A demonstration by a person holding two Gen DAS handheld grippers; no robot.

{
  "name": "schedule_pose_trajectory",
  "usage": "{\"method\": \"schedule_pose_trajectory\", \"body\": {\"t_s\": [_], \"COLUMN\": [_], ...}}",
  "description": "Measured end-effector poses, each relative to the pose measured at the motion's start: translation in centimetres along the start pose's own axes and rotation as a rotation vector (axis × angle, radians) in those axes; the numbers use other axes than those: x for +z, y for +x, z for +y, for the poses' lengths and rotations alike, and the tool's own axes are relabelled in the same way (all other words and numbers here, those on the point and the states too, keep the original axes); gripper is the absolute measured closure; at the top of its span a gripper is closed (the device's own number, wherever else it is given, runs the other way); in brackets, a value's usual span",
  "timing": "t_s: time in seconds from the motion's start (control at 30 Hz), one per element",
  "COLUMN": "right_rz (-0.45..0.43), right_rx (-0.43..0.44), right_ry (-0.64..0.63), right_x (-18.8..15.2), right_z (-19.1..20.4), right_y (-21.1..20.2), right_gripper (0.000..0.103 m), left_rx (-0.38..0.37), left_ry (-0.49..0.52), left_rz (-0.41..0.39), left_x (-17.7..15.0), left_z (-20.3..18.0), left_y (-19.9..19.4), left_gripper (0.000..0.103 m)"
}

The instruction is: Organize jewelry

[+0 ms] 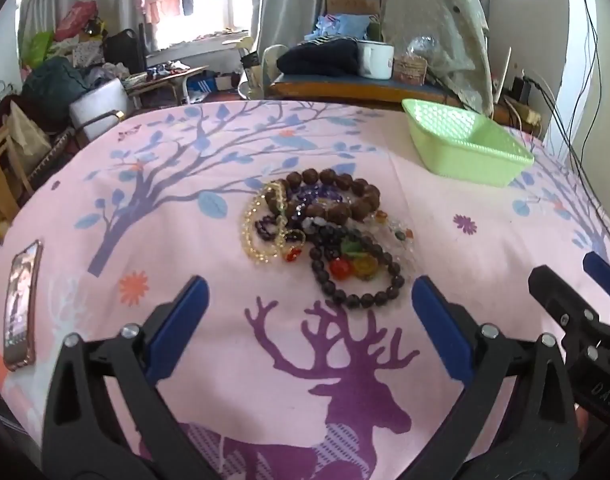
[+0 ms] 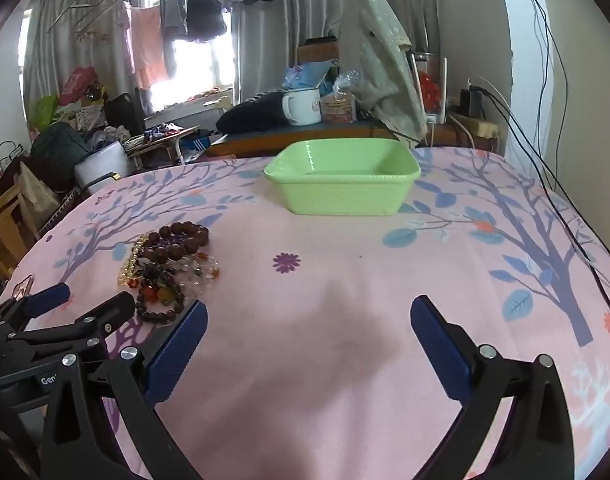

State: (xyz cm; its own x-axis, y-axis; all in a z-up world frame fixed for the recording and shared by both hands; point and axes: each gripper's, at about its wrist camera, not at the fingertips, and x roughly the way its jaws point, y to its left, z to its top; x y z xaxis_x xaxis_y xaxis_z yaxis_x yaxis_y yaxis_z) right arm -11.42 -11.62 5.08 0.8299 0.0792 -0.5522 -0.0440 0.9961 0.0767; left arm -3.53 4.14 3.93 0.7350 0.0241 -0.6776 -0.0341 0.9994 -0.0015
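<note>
Blue-padded and black-framed, the left gripper hovers nearest, its jaws spread wide and holding nothing, just short of the tangled heap of beaded bracelets on the pink tree-and-deer printed cloth. The dark purple-brown bead loop lies closest, between the open fingertips and slightly to the right. That loop looks the easiest first pick: better to close on one strand at its near edge, clear of the yellow crystal strand on the left, so the pile is not dragged along. The right gripper, equally spread and empty, sits over bare cloth right of the heap. Farther back right stands the pale green rectangular plastic basin, holding no jewelry yet.
</note>
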Motion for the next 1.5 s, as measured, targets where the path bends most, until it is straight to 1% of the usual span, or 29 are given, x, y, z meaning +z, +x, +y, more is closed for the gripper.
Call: {"method": "schedule_pose_trajectory", "body": {"t_s": [0.13,0.3,0.4,0.47,0.57,0.67,0.77,0.9,1.13,1.37,1.5], "right_rz": [0.008,0.035,0.047,0.027,0.003,-0.006,-0.006,0.002,-0.011,0.001,0.0], "right_rx": [0.022,0.073,0.115,0.164,0.167,0.161,0.155,0.146,0.14,0.139,0.141], "right_ry": [0.014,0.04,0.051,0.07,0.073,0.072,0.072,0.072,0.073,0.088,0.087], "right_x": [-0.5,-1.4,-1.5,-1.8,-1.6,-1.2,-1.2,-1.3,-1.2,-1.3,-1.4], "right_z": [-0.7,-0.8,-0.9,-1.2,-1.3,-1.5,-1.6,-1.5,-1.4,-1.8,-1.8], "right_y": [0.0,0.2,0.2,-0.2,-0.9,-1.1,-1.1,-0.7,-1.1,-0.8,-0.7], "right_gripper": [0.026,0.026,0.026,0.026,0.026,0.026,0.026,0.026,0.026,0.026,0.026], "left_rx": [-0.013,-0.015,-0.011,-0.004,-0.007,-0.03,-0.035,-0.064,-0.061,-0.029,-0.035], "left_ry": [-0.026,-0.051,-0.075,-0.088,-0.114,-0.131,-0.12,-0.095,-0.084,-0.073,-0.064], "left_rz": [-0.007,-0.021,-0.031,-0.044,-0.061,-0.057,-0.059,-0.064,-0.068,-0.053,-0.057], "left_x": [-0.2,-0.4,-0.7,-0.9,-1.4,-1.6,-1.5,-1.6,-1.5,-1.4,-1.4], "left_z": [0.5,1.0,1.4,1.6,2.2,2.3,2.1,1.5,1.3,1.3,1.2], "left_y": [0.0,-0.3,-0.7,-1.2,-1.7,-1.8,-1.7,-1.9,-2.0,-1.9,-2.0], "left_gripper": [0.005,0.005,0.005,0.005,0.005,0.005,0.005,0.005,0.005,0.005,0.005]}}
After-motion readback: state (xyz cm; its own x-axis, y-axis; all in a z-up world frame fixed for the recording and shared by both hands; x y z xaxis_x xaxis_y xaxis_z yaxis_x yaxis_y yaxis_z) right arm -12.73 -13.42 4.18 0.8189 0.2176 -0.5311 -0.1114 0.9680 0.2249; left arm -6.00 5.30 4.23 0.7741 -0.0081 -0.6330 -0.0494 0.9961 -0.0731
